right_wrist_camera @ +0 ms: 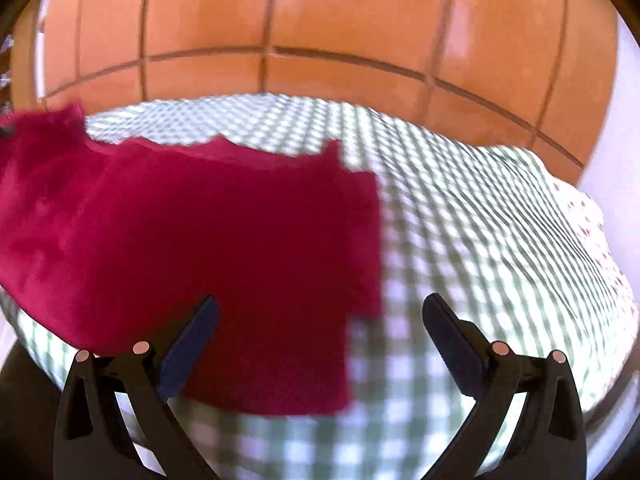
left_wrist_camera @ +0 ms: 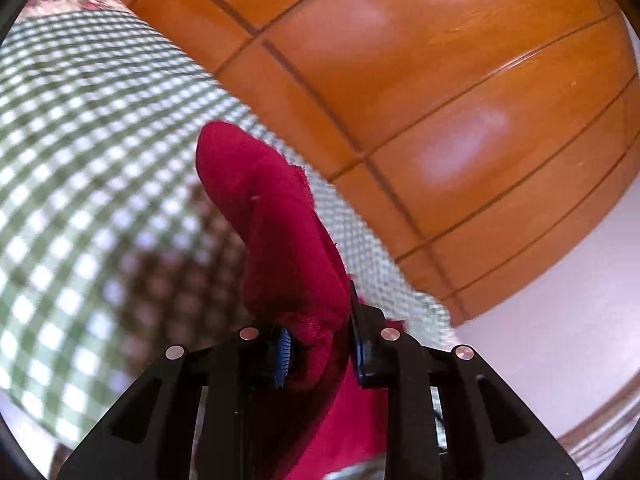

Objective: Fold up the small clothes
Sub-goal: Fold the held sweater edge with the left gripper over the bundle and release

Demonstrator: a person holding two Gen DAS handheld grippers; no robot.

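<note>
A small red garment [right_wrist_camera: 208, 232] lies spread on a green-and-white checked cloth [right_wrist_camera: 480, 240], its right edge and near right corner close to my right gripper. My right gripper [right_wrist_camera: 320, 320] is open and empty, hovering over that near corner, its left finger [right_wrist_camera: 192, 340] above the red fabric. My left gripper [left_wrist_camera: 320, 344] is shut on a bunched fold of the red garment [left_wrist_camera: 276, 220], which sticks up and forward from the jaws above the checked cloth [left_wrist_camera: 80, 160]. The garment's far left corner [right_wrist_camera: 44, 128] is lifted.
The checked cloth covers a rounded table. Its edge [left_wrist_camera: 344, 208] drops off to an orange tiled floor [left_wrist_camera: 440, 80]. A floral-print cloth [right_wrist_camera: 588, 216] hangs at the right edge. A white wall [left_wrist_camera: 560, 300] stands at the right.
</note>
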